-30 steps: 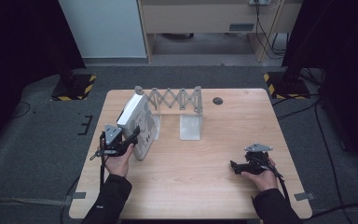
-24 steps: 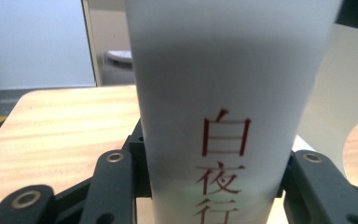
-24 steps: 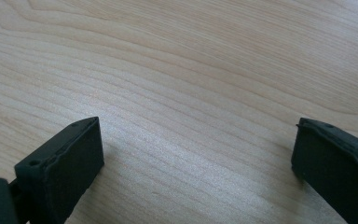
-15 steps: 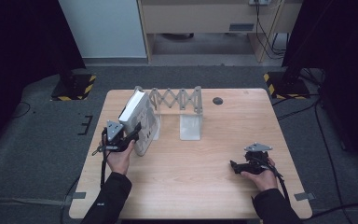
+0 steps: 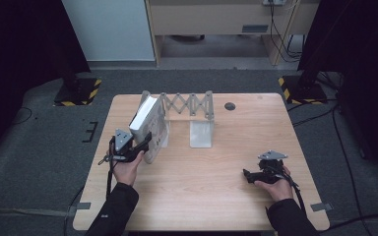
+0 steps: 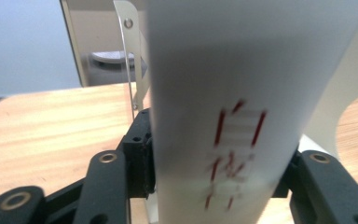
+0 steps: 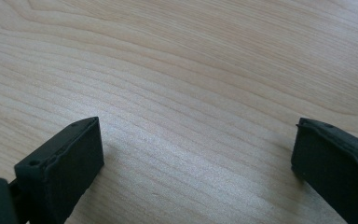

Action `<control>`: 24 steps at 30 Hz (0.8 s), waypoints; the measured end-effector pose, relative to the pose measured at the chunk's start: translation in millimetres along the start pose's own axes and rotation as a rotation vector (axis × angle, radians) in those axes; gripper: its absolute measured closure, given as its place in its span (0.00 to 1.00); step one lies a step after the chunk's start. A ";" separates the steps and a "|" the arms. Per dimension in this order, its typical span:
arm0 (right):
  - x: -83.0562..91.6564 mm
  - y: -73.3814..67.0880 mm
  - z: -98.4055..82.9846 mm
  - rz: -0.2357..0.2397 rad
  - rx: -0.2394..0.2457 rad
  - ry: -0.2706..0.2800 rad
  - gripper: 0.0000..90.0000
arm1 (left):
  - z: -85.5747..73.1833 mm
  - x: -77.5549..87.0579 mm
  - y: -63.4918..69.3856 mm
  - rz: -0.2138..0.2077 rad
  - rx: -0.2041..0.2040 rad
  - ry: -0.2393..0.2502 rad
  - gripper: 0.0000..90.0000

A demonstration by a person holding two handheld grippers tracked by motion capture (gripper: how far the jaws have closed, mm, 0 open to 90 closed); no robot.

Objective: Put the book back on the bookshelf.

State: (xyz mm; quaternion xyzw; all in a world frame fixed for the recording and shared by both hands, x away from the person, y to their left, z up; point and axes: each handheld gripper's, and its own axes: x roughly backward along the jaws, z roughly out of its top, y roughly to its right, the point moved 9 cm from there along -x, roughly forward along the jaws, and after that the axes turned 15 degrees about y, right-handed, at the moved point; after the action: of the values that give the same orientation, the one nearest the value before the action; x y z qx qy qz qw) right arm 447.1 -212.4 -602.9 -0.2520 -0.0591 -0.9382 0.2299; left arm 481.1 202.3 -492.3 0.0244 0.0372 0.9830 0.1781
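Leaning inside the pale metal accordion book rack [image 5: 187, 105], the thick white book [image 5: 147, 125] sits between the left gripper's [image 5: 145, 142] just-loosening jaws; the right gripper [image 5: 248, 175] gapes wide.

On the worktop [image 5: 202, 196], a book [image 5: 147, 125] stands at the far left, leaning against the left end of an expanding bookend rack [image 5: 189, 105]. The left gripper [image 5: 145, 142] sits at the book's near edge; the right gripper [image 5: 248, 176] rests near right.
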 end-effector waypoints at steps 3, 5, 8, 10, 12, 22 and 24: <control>0.1 -0.1 0.0 -0.001 0.000 0.000 0.03 | -4.0 6.6 -0.4 -0.002 -0.010 -0.023 0.52; 0.3 -0.4 -0.1 -0.001 -0.004 -0.001 0.03 | -7.4 12.3 -1.3 -0.004 0.001 -0.048 0.51; 0.2 -0.6 0.0 -0.002 -0.004 0.001 0.03 | -10.5 16.3 0.1 -0.017 0.015 -0.049 0.53; 0.2 -0.7 0.0 -0.003 -0.006 0.001 0.03 | -10.9 16.5 0.6 -0.018 0.016 -0.048 0.54; 0.2 -0.6 -0.1 -0.002 -0.004 0.001 0.03 | -10.8 16.0 0.6 -0.010 0.009 -0.049 0.55; 0.4 -0.7 -0.1 0.001 -0.004 -0.002 0.03 | -10.4 5.1 3.7 0.006 0.037 -0.039 0.55; 0.3 -0.7 -0.1 0.001 -0.004 -0.002 0.03 | -10.8 1.0 7.0 0.002 0.034 -0.037 0.54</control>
State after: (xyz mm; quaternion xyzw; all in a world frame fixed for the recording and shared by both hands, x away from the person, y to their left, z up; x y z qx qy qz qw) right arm 446.5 -211.9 -602.9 -0.2534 -0.0571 -0.9380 0.2298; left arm 477.0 195.5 -502.4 0.0457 0.0506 0.9818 0.1773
